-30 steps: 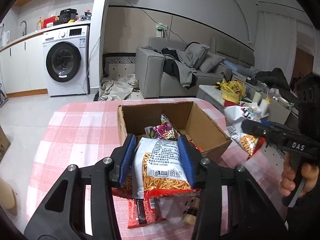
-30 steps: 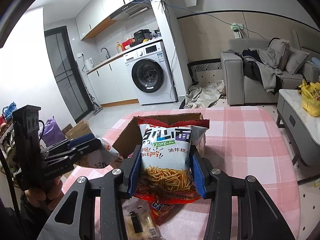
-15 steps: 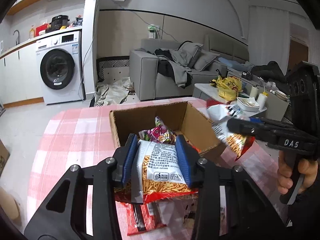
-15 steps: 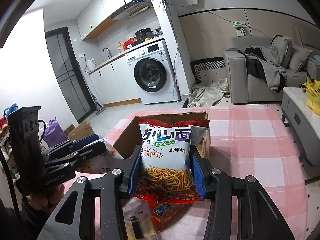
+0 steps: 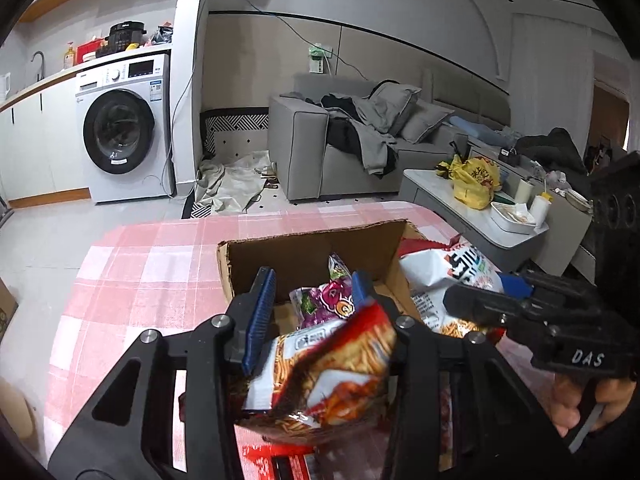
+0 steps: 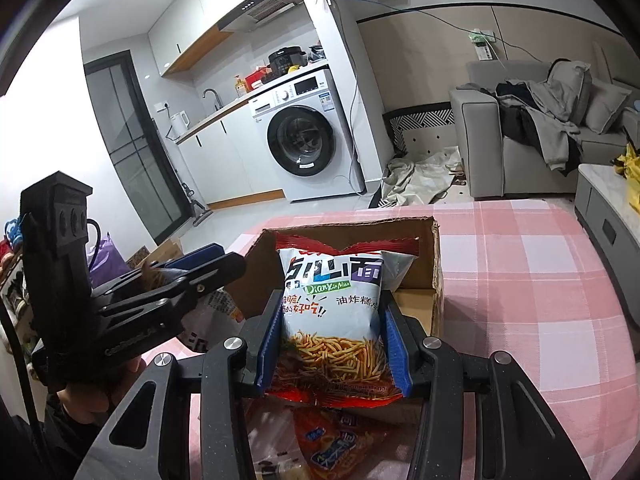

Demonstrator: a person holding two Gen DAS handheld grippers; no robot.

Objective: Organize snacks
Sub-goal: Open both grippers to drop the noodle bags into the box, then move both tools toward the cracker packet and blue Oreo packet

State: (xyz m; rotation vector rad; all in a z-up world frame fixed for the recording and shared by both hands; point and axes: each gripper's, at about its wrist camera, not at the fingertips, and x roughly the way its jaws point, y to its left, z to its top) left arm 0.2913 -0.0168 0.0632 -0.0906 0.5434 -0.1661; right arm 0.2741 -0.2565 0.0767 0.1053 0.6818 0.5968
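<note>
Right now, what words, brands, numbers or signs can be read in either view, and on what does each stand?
"DAS": white letters on the right hand-held gripper, seen in the left wrist view.
"DianXinMian": green letters on the white snack bag that gripper holds.
"油炸糕点": small black print on the same bag.
Large blocky characters above: last reads "面", the rest unclear.
Washing machine labels, left hand-held gripper lettering, its bag: too small or blurred.
</note>
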